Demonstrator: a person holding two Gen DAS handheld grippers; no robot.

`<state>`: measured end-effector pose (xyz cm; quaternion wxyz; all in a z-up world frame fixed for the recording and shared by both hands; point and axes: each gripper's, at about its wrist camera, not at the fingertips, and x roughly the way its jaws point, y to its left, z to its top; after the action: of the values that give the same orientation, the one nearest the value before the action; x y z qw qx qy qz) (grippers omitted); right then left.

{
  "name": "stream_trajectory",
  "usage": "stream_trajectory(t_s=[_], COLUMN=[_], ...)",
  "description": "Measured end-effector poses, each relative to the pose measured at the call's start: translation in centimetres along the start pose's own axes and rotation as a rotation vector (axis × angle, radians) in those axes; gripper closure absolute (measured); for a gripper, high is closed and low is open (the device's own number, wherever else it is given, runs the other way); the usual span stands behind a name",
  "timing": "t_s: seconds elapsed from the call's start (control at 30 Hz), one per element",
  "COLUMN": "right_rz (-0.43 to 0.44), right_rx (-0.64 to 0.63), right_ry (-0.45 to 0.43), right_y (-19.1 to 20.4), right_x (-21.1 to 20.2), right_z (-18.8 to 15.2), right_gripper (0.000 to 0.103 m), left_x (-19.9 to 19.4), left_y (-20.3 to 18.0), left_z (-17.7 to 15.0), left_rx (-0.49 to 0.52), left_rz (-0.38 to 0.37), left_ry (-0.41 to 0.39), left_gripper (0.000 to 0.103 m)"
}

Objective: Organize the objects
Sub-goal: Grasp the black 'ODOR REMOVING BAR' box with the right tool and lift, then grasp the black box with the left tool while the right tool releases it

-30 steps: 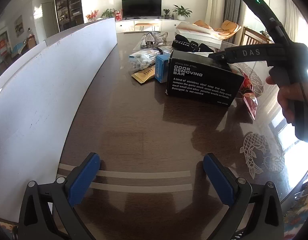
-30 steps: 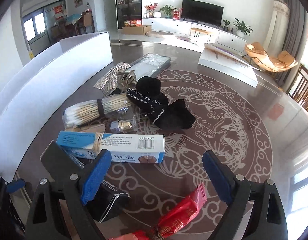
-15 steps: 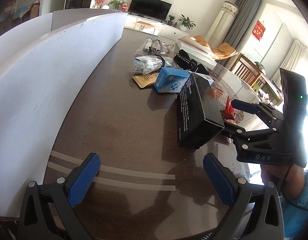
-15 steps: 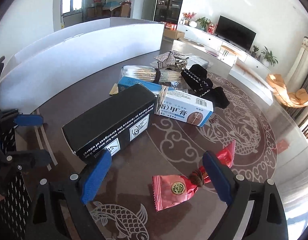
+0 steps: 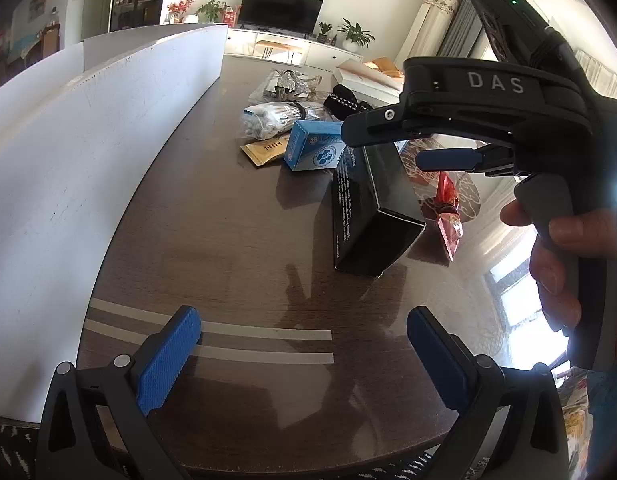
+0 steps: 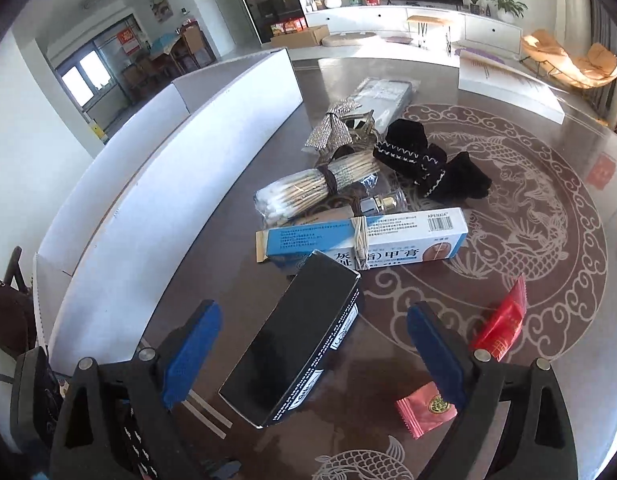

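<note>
Right gripper [image 6: 310,356], jaws spread, straddles the black box [image 6: 296,344] lying toward 12 o'clock, seemingly lined up to grasp; left gripper [image 5: 304,354] spread, idle.

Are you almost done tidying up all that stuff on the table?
Not nearly. The black box lies between the open fingers of the right gripper, not gripped. The left gripper is open and empty. Cotton swabs, blue-and-white box and red candy lie jumbled.
</note>
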<state>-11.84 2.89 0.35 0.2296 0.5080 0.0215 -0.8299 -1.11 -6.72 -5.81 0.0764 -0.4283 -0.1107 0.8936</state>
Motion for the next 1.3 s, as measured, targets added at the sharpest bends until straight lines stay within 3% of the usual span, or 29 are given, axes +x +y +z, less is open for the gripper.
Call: stream_trajectory(t_s=[0.13, 0.27, 0.43, 0.5, 0.83, 1.3], right_rz=[-0.063, -0.038, 0.009, 0.036, 0.065, 0.222], right_rx=[-0.042, 0.010, 0.045, 0.068, 0.077, 0.064], right_ry=[0.031, 0.002, 0.028, 0.015, -0.006, 0.052], right_y=[0.2, -1.8, -4.0, -4.7, -5.4, -1.9], right_x=[1.3, 0.4, 0.5, 0.2, 0.3, 2.2], right_z=[-0.6, -1.5, -2.3, -2.7, -3.0, -3.4], right_gripper=[0.009, 0.009, 0.032, 0.034, 0.034, 0.032], left_x=[-0.1, 0.0, 0.1, 0.1, 0.0, -0.5], left_y=[0.5, 0.6, 0.2, 0.1, 0.2, 0.2], left_z=[0.0, 0.1, 0.0, 0.0, 0.0, 0.0], left_rx=[-0.024, -0.035, -0.013, -0.007, -0.015, -0.024], left_rz=[-0.010, -0.019, -0.003, 0.002, -0.009, -0.028], left_ry=[0.001, 0.004, 0.010, 0.011, 0.009, -0.002], left_gripper=[0.000, 0.000, 0.000, 0.000, 0.000, 0.000])
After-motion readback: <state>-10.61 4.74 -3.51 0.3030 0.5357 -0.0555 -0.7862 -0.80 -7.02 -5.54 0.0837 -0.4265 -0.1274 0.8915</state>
